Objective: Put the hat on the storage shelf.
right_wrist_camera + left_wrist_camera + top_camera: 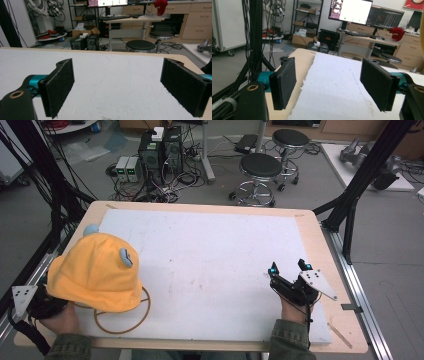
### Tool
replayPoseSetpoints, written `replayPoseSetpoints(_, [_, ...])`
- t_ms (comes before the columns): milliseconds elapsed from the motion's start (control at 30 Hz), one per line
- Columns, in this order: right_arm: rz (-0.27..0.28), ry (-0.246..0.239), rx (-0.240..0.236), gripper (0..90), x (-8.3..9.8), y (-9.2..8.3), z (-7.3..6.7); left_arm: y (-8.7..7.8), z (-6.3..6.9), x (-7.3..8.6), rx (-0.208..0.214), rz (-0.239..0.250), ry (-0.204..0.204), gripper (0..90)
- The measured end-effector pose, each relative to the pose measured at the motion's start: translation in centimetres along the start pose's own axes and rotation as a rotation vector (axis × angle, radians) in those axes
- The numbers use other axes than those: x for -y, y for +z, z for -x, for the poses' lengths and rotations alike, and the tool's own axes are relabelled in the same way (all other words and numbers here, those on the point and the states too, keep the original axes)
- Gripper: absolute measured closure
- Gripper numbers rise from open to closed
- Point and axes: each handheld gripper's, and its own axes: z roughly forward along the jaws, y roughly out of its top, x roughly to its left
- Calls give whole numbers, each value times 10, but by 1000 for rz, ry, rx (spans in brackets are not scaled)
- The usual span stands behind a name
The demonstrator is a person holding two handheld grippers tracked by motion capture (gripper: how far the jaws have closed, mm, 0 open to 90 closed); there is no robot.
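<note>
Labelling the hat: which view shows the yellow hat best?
High view: the whole yellow hat lies at the table's near-left, beside the left gripper. Left gripper view catches just a yellow sliver at its right edge; right gripper view looks across bare mat.

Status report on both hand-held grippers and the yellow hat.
Left hand-held gripper open, empty. Right hand-held gripper open, empty. Yellow hat on table's left, untouched. Nothing in the way.
</note>
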Motion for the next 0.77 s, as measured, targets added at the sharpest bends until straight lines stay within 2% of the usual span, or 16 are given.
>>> replayPoseSetpoints(767, [8, 31, -11, 107, -1, -2, 1, -1, -2, 0, -3, 0, -6, 292])
